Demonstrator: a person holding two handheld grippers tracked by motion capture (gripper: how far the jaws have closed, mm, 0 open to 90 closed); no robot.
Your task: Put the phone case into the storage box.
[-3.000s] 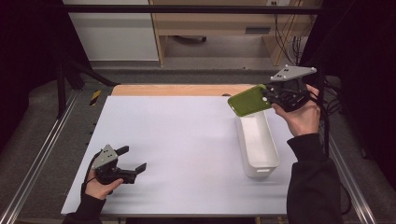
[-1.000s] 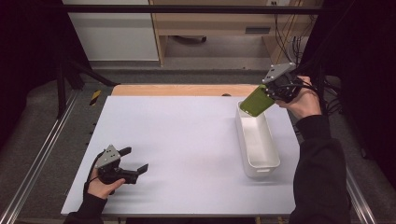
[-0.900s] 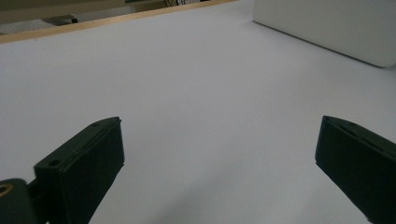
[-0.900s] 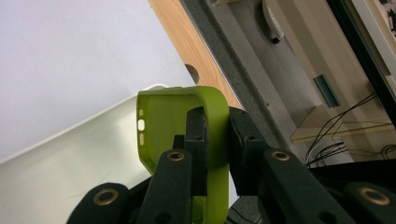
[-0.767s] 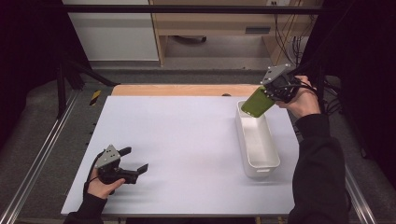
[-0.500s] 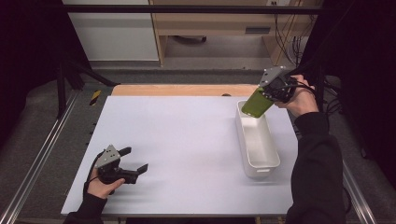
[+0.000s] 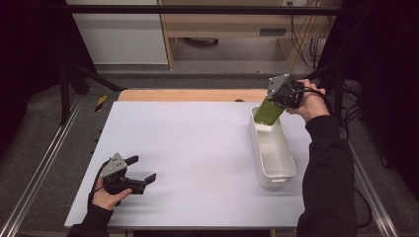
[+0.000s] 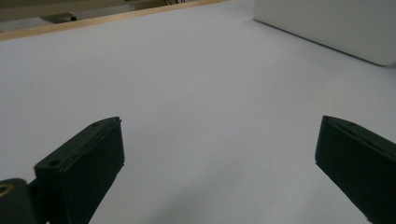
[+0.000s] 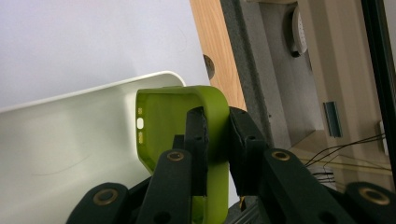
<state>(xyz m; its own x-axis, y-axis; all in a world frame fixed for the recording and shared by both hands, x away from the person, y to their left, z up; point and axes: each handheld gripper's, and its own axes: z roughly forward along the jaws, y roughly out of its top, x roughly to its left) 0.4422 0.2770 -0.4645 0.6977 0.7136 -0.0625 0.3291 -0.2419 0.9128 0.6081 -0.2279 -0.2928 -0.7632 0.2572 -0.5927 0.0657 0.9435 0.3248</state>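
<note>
right gripper clamped on green phone case over white bin, its camera showed the case's inside, left gripper wide open on bench

Most of the white table top lies bare in front of you, open for a hand to cross from your left gripper over to the long white bin on the right. That bin is the one raised obstacle. Over its far end, your right gripper holds a green phone case, partly blocking that end; the near end is open from above.
</note>
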